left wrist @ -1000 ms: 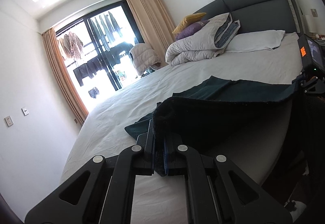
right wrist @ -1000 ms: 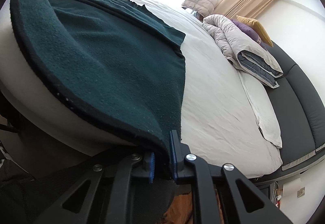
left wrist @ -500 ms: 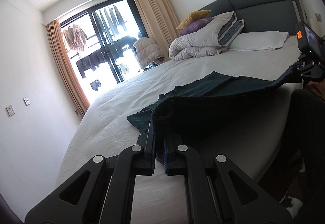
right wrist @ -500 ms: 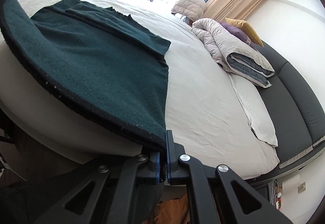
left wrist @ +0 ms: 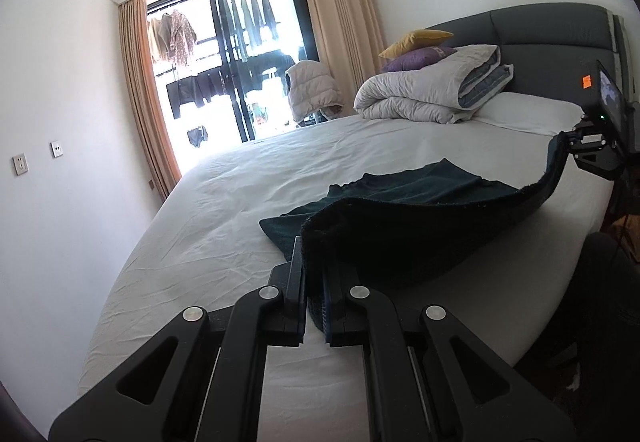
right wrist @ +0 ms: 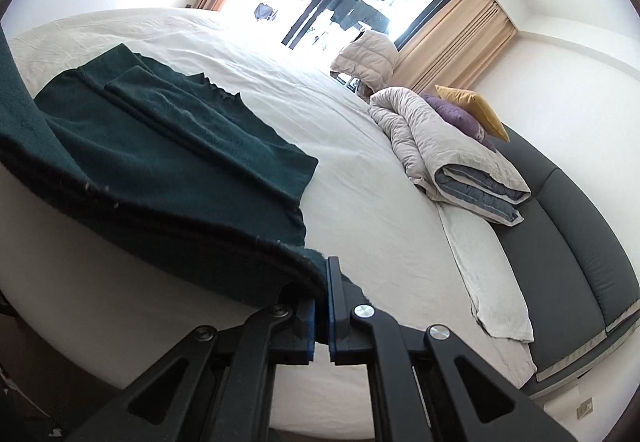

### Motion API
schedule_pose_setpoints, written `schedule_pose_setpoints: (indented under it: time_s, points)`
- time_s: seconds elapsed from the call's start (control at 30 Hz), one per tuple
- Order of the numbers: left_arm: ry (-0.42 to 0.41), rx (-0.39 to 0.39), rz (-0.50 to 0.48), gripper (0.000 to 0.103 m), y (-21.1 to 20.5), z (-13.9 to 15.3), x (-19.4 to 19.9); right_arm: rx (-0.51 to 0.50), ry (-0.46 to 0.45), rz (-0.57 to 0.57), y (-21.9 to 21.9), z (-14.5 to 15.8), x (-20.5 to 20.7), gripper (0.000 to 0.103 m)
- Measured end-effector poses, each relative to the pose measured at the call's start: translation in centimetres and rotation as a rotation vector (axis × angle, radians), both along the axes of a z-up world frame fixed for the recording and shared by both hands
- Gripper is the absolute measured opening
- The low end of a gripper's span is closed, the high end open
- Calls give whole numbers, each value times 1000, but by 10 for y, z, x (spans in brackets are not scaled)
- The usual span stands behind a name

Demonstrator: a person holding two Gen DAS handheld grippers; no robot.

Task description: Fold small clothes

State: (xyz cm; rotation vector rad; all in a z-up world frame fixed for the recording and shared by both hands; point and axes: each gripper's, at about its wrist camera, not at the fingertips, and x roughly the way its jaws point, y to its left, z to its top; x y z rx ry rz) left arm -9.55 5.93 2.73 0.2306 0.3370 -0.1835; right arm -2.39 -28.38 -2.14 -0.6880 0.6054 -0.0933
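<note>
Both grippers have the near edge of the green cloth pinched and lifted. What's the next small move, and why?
Probably carry both corners forward toward the far edge and lay them down. The left gripper and right gripper each clamp a near corner of the cloth; that edge hangs lifted while the far half lies flat on the bed.

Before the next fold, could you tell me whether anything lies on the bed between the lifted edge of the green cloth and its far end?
Nothing visible does. The green cloth and the sheet beyond it are bare; the duvet is well off by the headboard.
</note>
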Motion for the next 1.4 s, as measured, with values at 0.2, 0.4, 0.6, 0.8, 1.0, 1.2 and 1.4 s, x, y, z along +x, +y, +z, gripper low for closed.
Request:
schedule_pose_setpoints:
  time_s: [0.2,0.4,0.6,0.8,1.0,1.2,1.4]
  points:
    - [9,-34,42,5,11,17,60,6,8,35,9,14,71,3]
    - [79,-33,74,5,17,17,148,22,59,34,15,19,156,3]
    - [164,-16,109,5,29,-2,238,-3,169,27,24,-2,241,3]
    - [265,56,130,5,36,-41,321,7,301,0,28,-46,308,3]
    - [395,70,174,7,40,-96,389,147,410,-106,7,-85,367,26]
    - [440,28,211,11,56,-115,406,339,336,-173,-26,-75,377,83]
    - [401,-29,264,12,61,-91,380,611,182,-404,-102,-43,351,87]
